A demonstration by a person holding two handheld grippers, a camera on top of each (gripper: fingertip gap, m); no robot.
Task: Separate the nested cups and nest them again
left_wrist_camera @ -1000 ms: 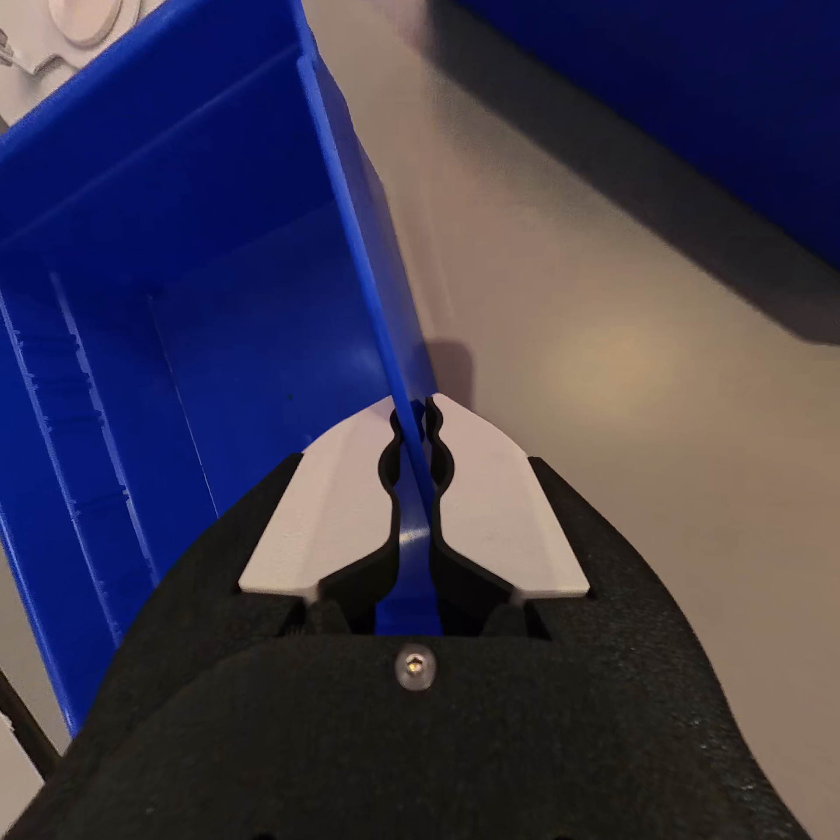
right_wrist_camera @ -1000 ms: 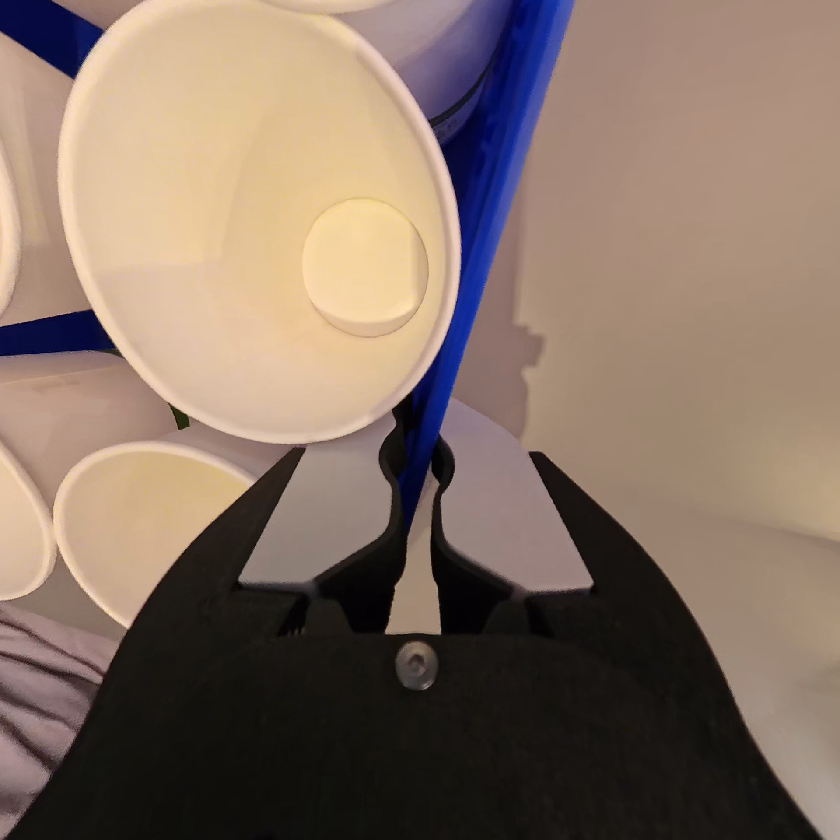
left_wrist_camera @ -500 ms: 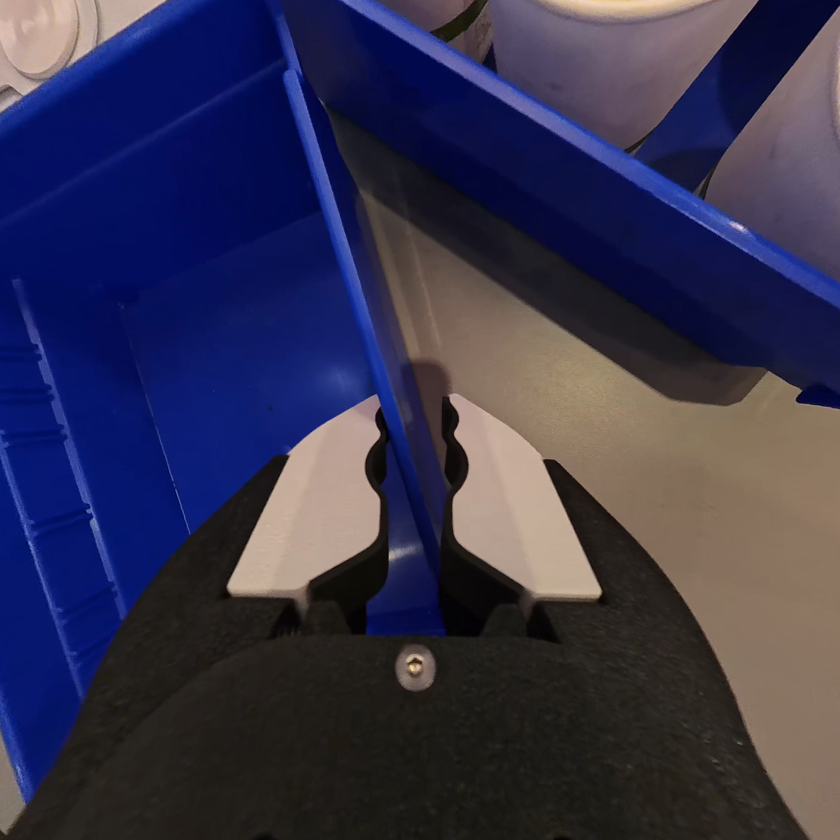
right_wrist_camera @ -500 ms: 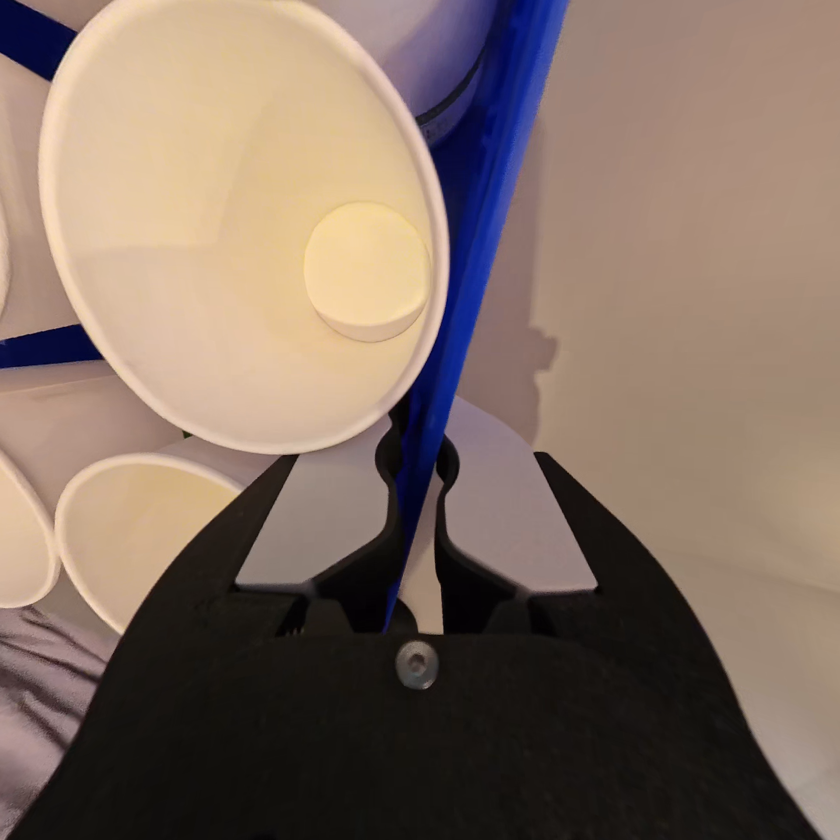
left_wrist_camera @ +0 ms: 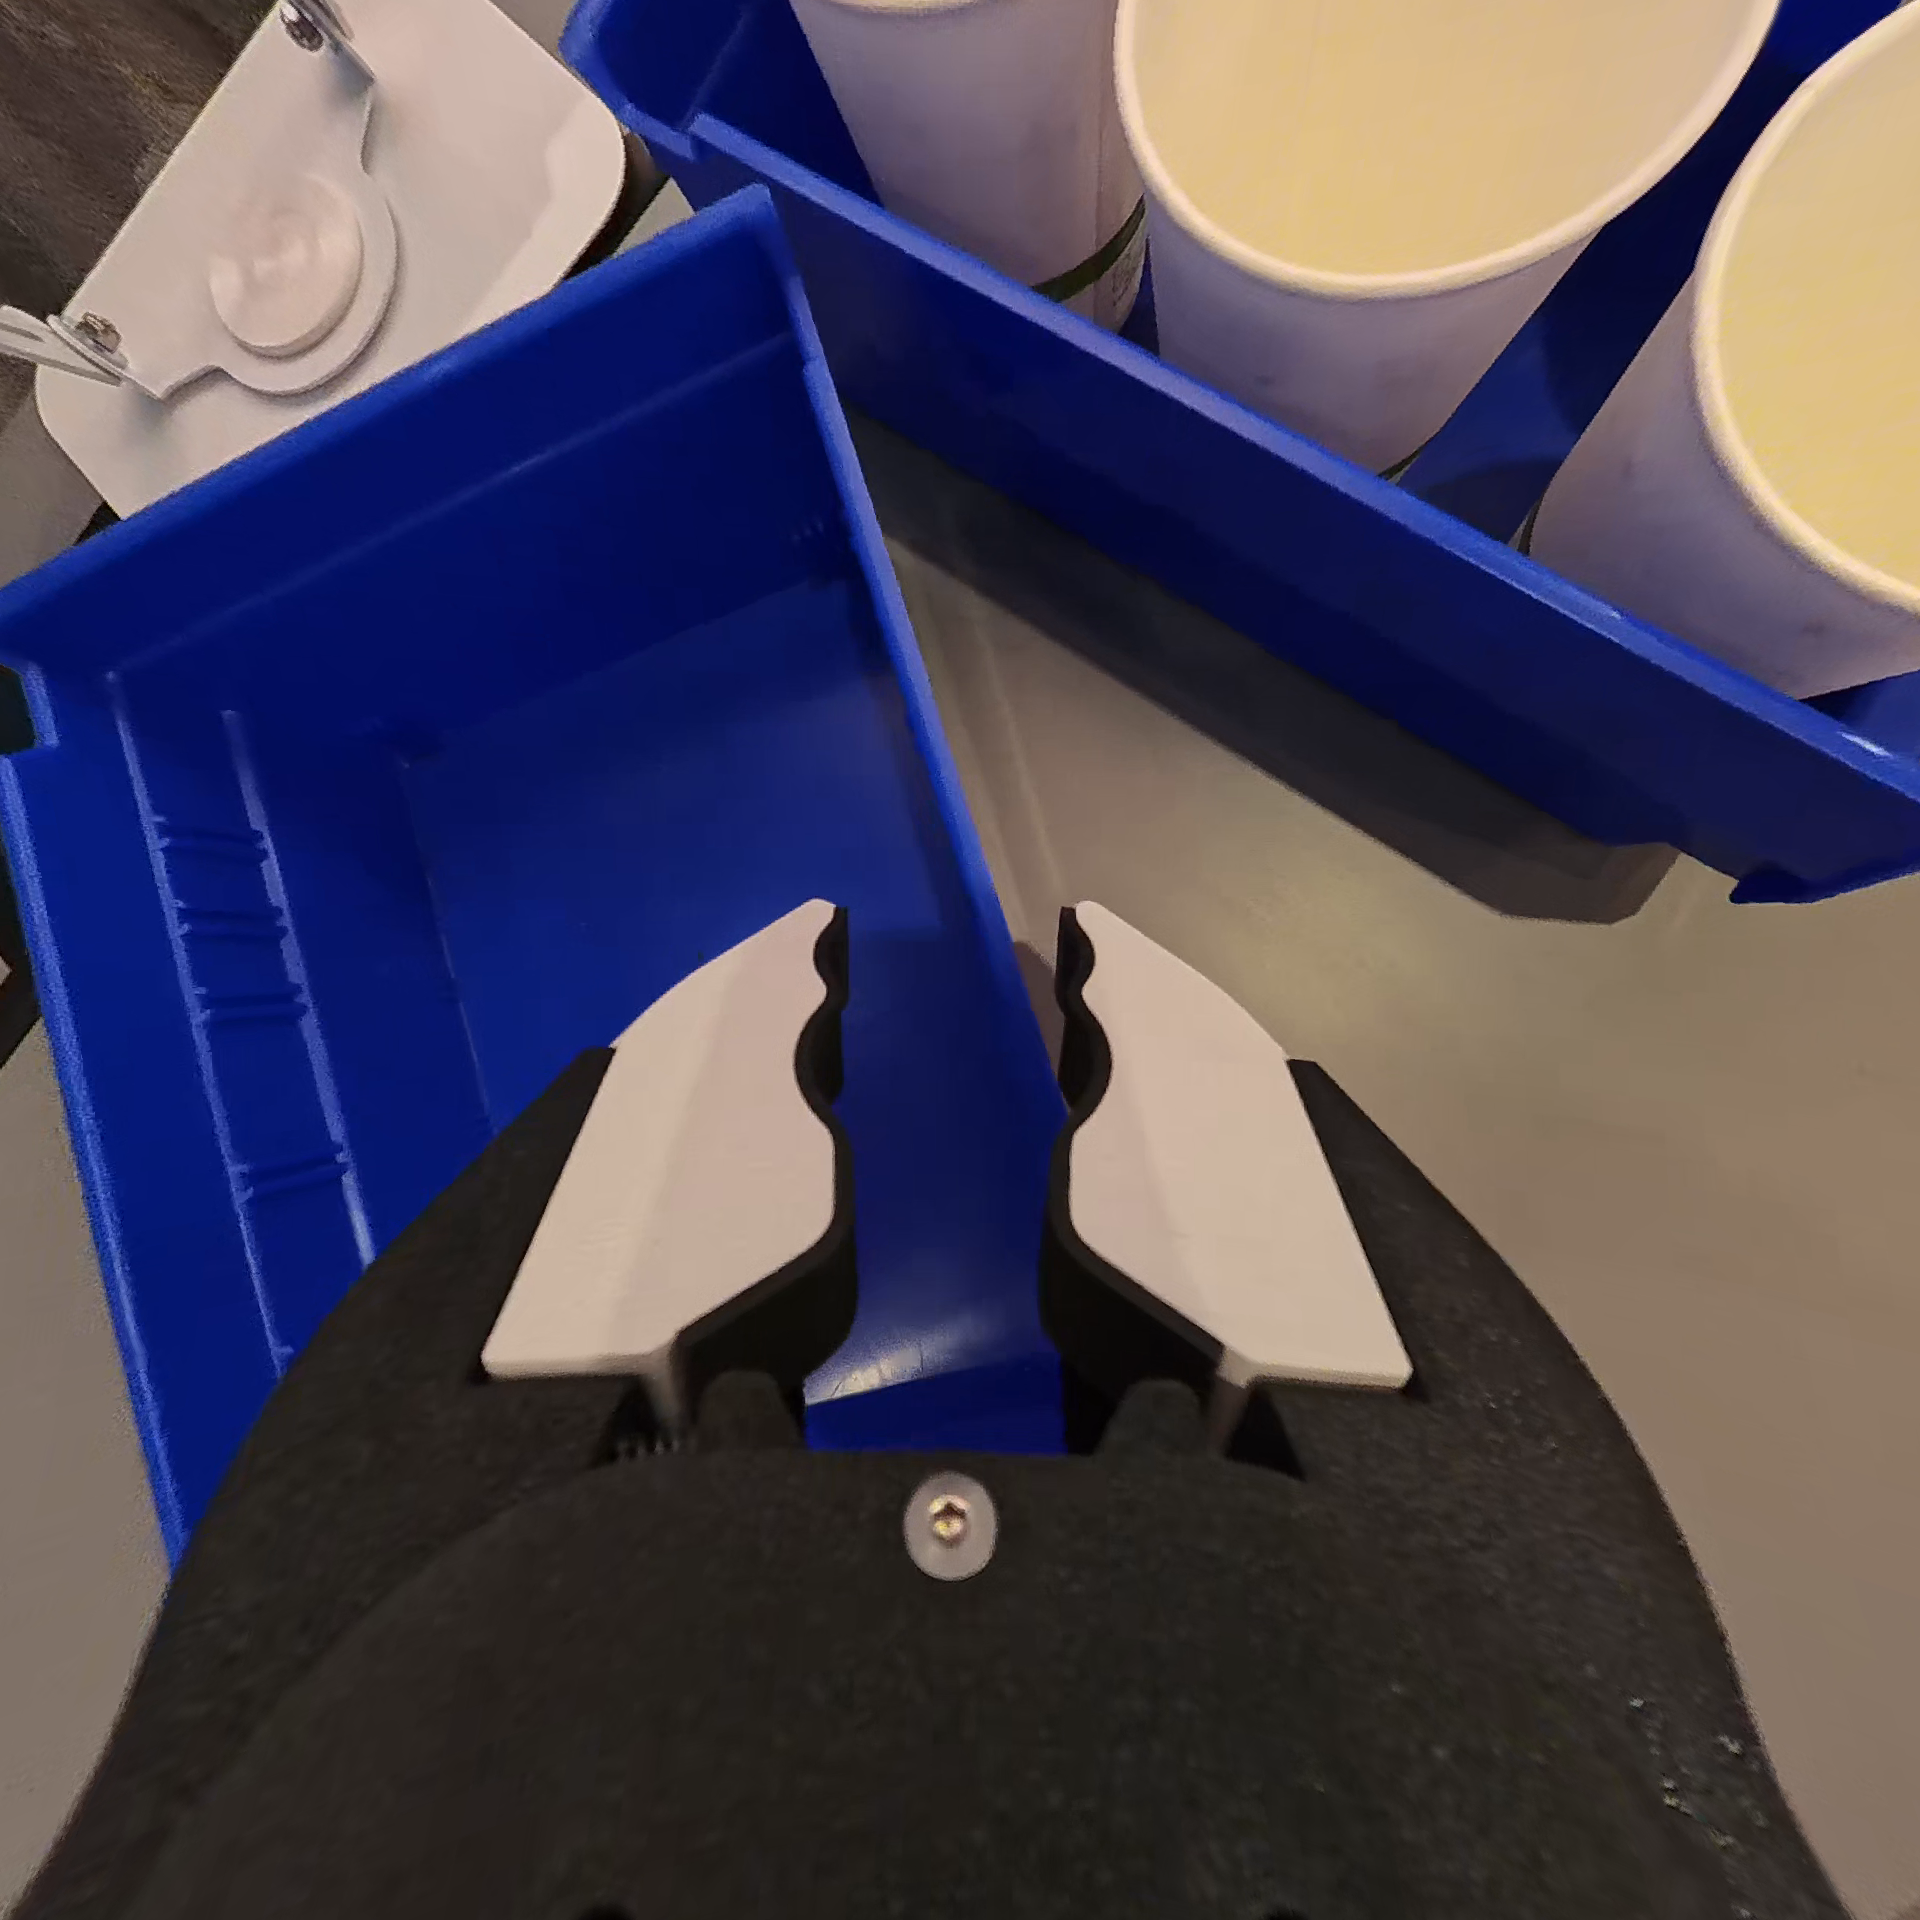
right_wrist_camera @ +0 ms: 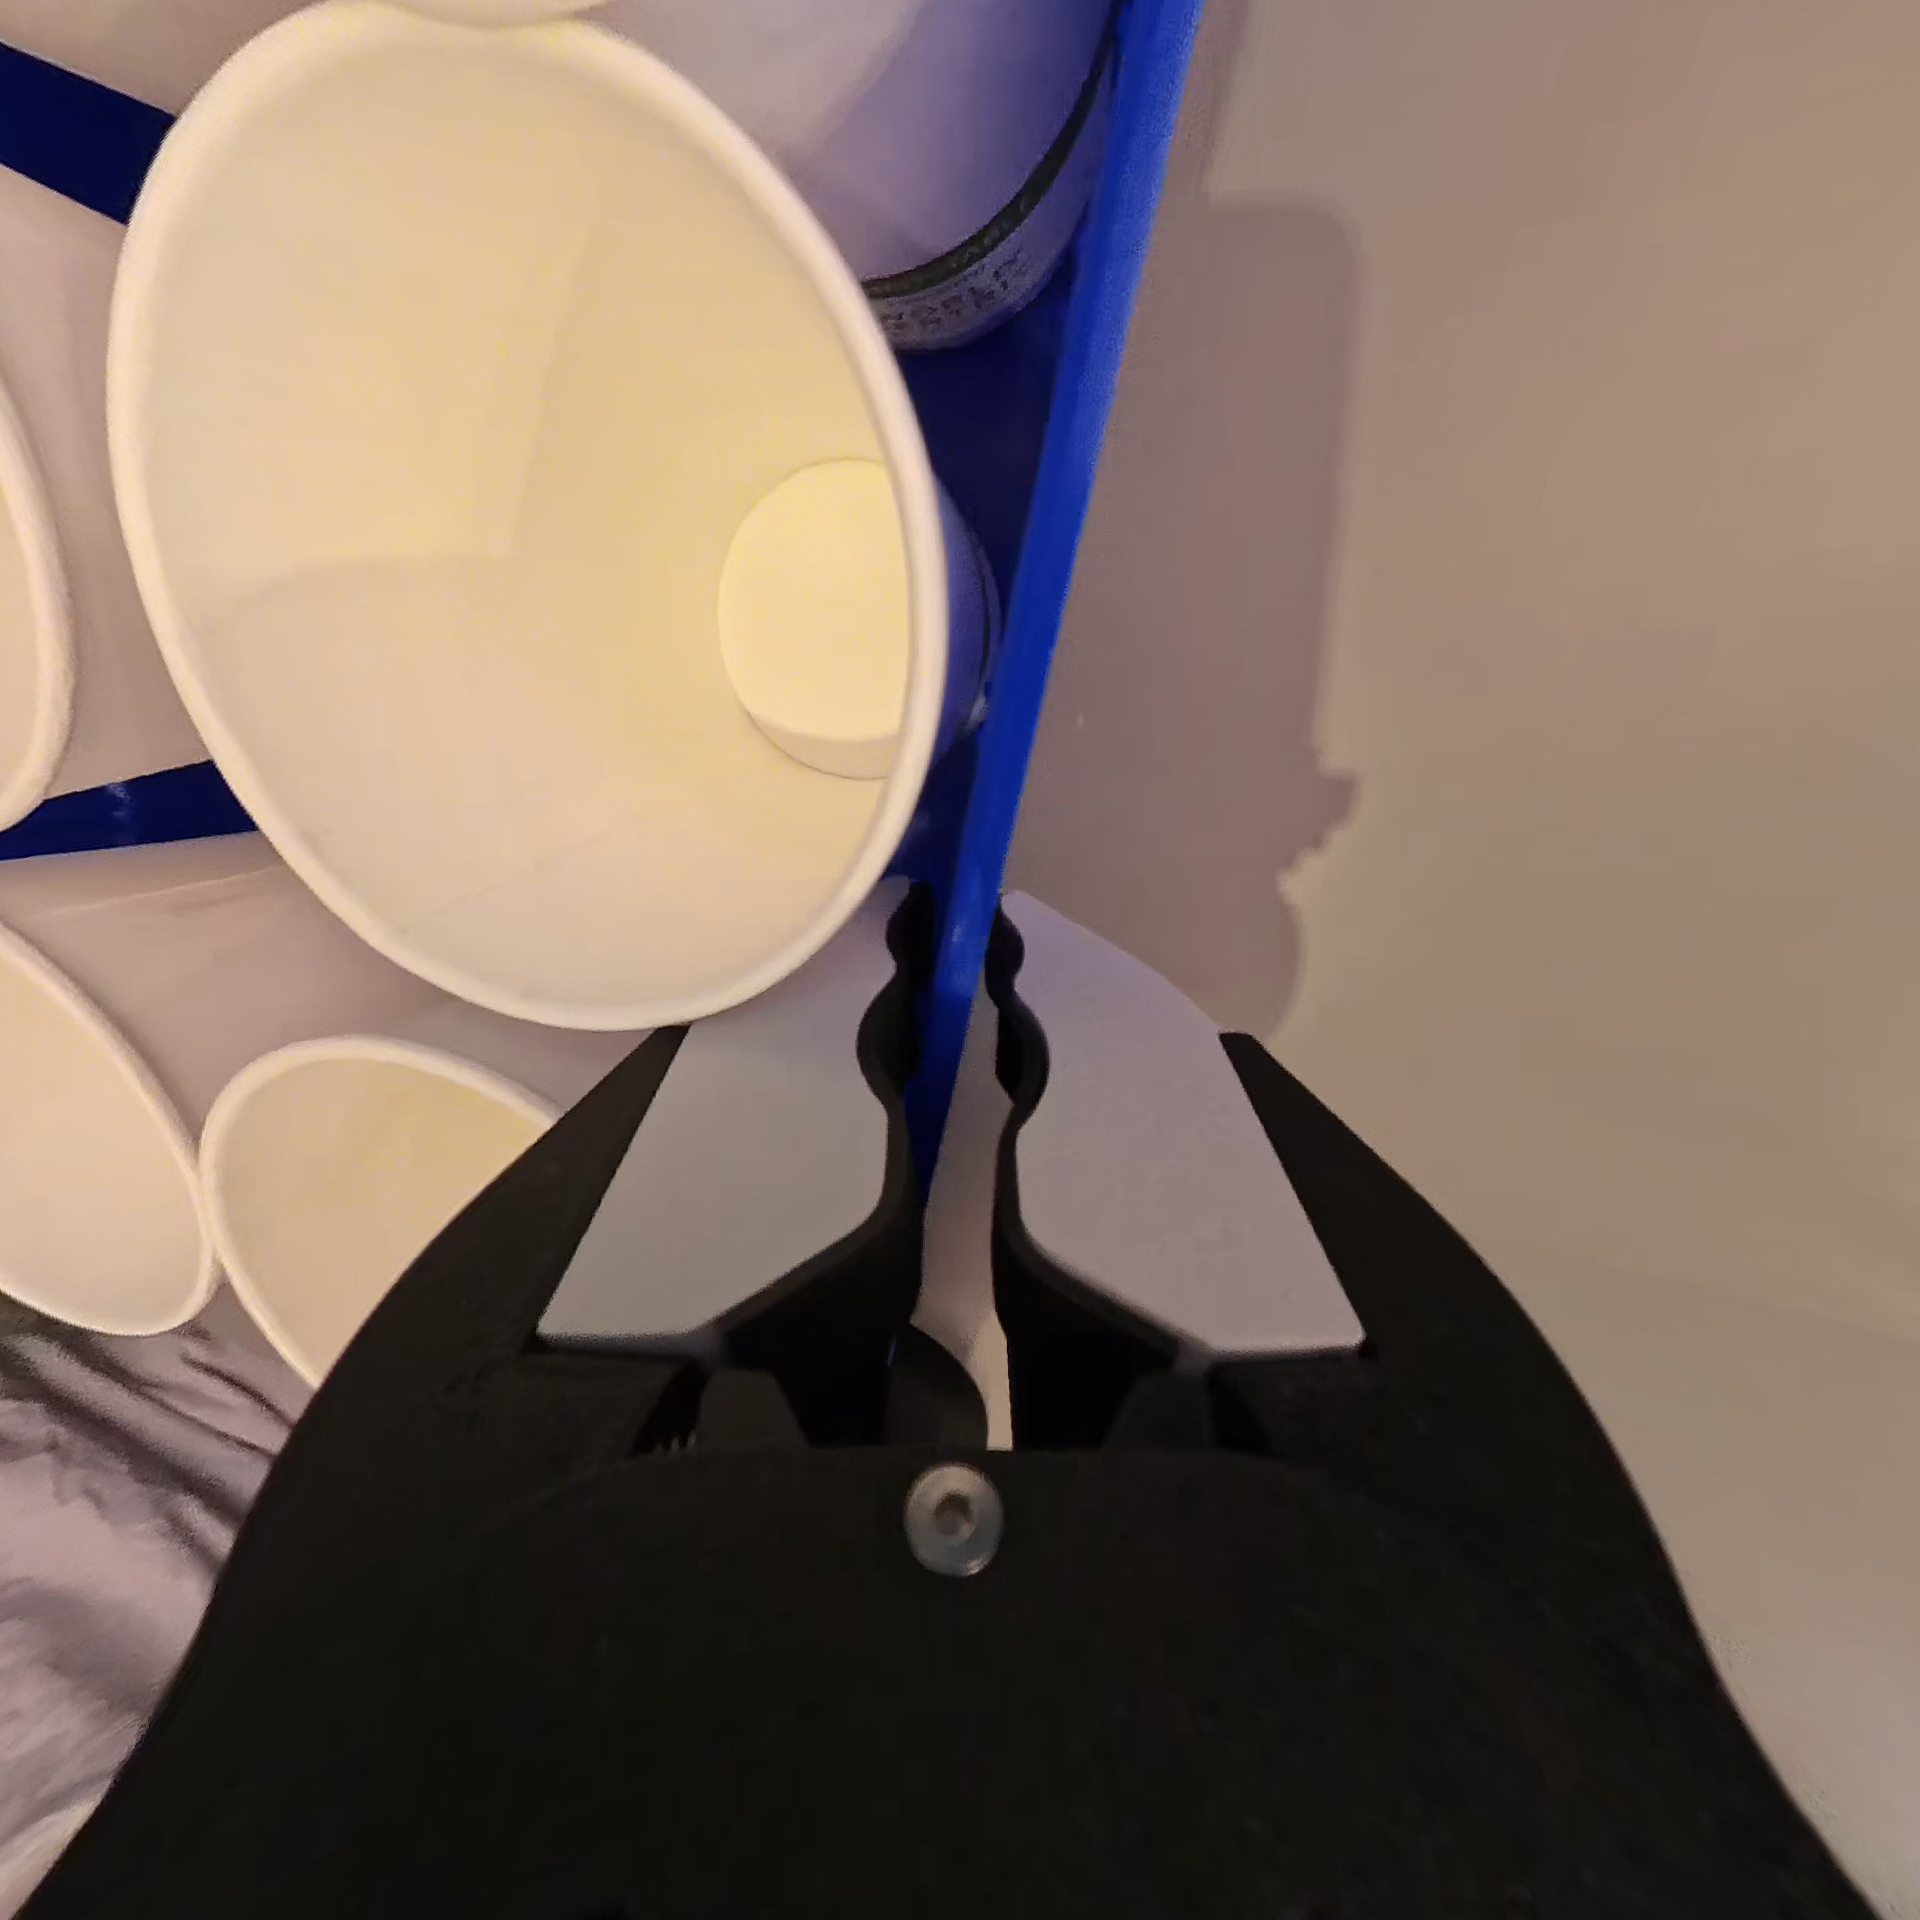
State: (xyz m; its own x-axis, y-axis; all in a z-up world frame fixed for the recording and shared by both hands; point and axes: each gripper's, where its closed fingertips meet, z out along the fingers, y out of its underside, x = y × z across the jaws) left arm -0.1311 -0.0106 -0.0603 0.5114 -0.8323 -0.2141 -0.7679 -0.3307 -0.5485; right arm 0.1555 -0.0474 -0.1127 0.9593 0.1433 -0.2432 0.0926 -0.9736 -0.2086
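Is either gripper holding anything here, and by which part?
Right gripper grips the cup-filled blue plastic bin by its side wall. Left gripper holds nothing, open astride the empty blue bin wall.

Both bins are a strong royal blue: the empty bin (left_wrist_camera: 582, 790) and the divided bin (left_wrist_camera: 1299, 540) with the cups. The paper cups (left_wrist_camera: 1351, 135) are white outside and creamy yellow inside, one (right_wrist_camera: 966, 291) with a dark band near its base. Each gripper (left_wrist_camera: 951, 997) has a black body and pale grey finger plates. The tabletop (left_wrist_camera: 1558, 1091) is plain beige-grey.
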